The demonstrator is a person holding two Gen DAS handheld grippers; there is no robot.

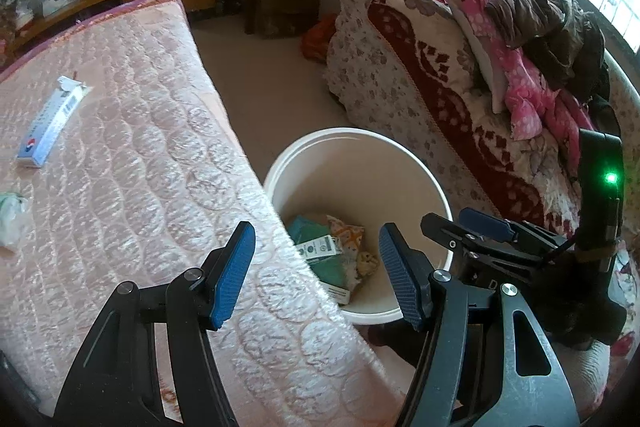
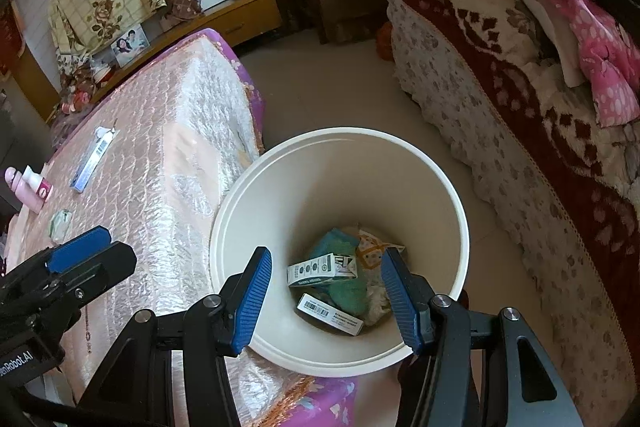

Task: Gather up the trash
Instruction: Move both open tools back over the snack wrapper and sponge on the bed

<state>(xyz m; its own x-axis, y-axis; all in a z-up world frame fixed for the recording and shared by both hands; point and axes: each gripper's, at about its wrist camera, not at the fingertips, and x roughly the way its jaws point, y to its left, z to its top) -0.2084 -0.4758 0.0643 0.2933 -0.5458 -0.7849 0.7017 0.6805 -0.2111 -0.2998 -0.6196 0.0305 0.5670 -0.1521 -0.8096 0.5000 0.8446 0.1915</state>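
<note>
Both tools are spread apart and empty — the right tool (image 2: 326,301) hangs over the white bin (image 2: 456,195) beside the bed's edge. The long blue-and-white box (image 1: 52,123) lies farther in on the bed (image 1: 160,131), lengthwise toward the headboard — the left tool (image 1: 316,271) is nearer.

1. We are looking into a white round bin (image 2: 420,163) standing upright on the floor, just beside the mattress edge.
2. Inside it we are seeing trash already lying at the bottom: a white-and-green carton (image 2: 322,269) lying on its side, a white barcoded box (image 2: 330,314), a teal packet (image 2: 348,291) and a crumpled patterned wrapper (image 2: 374,247).
3. On the mattress we are still finding a long blue-and-white box (image 1: 52,123) lying flat, its end flap open, and a crumpled wad (image 1: 12,217) near it.
</note>
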